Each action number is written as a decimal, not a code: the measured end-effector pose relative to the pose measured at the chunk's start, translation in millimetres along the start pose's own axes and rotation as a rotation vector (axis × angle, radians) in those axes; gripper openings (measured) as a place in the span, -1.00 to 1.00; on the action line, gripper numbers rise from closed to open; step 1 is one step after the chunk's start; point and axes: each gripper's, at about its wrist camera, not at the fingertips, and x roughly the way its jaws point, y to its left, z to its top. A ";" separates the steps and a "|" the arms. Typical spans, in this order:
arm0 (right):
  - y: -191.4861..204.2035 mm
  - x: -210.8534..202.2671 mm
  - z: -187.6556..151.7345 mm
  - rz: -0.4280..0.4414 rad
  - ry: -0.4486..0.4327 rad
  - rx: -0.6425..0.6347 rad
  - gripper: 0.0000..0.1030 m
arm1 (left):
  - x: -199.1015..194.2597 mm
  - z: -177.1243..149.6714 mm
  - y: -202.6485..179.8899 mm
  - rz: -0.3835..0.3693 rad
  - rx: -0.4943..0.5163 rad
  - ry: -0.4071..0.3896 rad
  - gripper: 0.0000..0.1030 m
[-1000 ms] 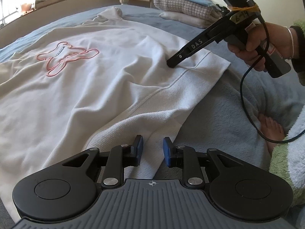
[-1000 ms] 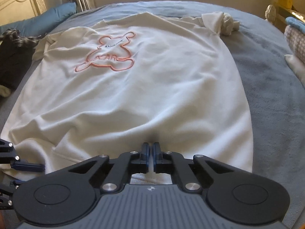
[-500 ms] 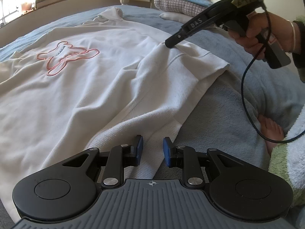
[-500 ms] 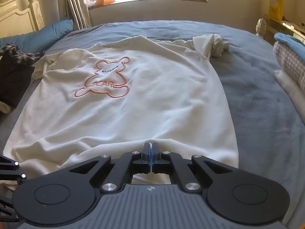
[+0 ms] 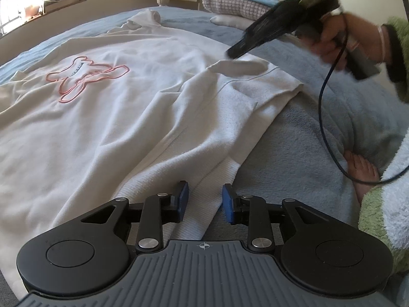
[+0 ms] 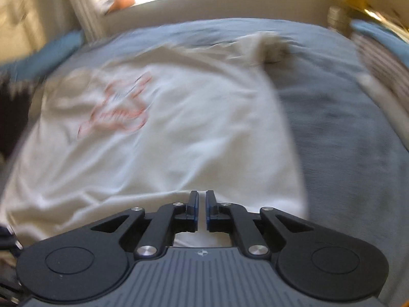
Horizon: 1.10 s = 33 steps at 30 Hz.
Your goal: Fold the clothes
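Note:
A white sweatshirt (image 5: 107,117) with a pink bear outline (image 5: 84,75) lies spread on a grey-blue bed; it also shows, blurred, in the right wrist view (image 6: 163,148). My left gripper (image 5: 204,200) is open, its blue pads on either side of the ribbed hem (image 5: 202,199) at the near edge. My right gripper (image 6: 202,209) has its jaws slightly apart, empty, above the hem. In the left wrist view the right gripper (image 5: 234,52) hovers just over a raised fold of the hem (image 5: 240,67), apart from it.
A stack of folded clothes (image 5: 235,5) sits at the far right of the bed. The bedspread (image 5: 306,138) is bare to the right of the sweatshirt. A bare foot (image 5: 363,171) shows beside the bed. A dark garment (image 6: 10,107) lies at the left.
My right gripper lifted the hem, then opened and let it go while moving up and right. The fold dropped back onto the bed. My left gripper stayed still.

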 end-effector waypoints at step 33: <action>-33.5 -10.2 -43.7 -0.152 0.113 -0.058 -0.76 | 1.7 -1.3 -2.0 -0.005 0.010 0.006 -0.32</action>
